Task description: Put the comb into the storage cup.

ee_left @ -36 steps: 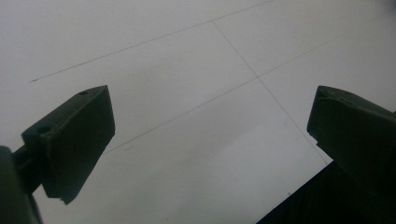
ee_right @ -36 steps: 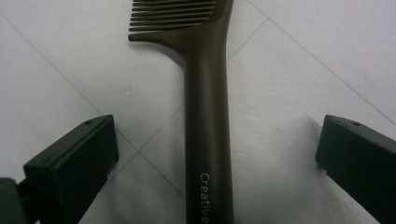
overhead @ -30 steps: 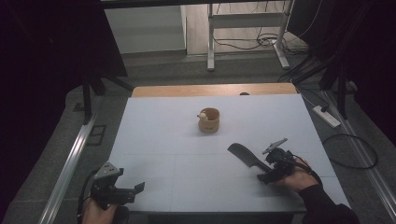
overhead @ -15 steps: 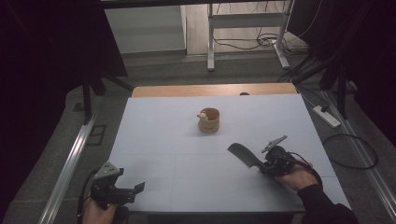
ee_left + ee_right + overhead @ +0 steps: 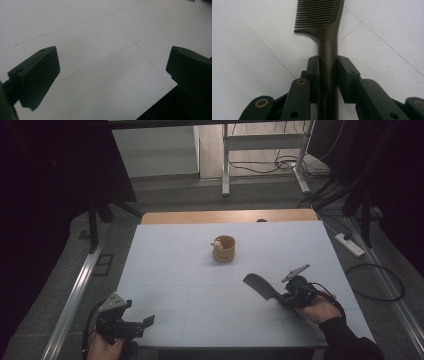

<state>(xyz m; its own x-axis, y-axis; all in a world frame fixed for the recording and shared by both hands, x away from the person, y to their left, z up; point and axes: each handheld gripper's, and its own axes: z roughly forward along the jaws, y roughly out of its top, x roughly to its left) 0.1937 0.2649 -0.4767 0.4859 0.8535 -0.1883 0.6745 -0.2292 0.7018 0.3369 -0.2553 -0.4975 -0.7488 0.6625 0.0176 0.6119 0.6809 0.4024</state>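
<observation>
Dark comb (image 5: pixel 325 32) with fine teeth, lying flat on the white table (image 5: pixel 190 295), its handle clamped near the front right.

We see the white table (image 5: pixel 175 270) lit evenly from above, while the room around it is very dark, almost black at the left and right edges. Shadows are weak. The comb (image 5: pixel 325 32) is sharp in the right gripper view; nearest parts look slightly soft.
</observation>
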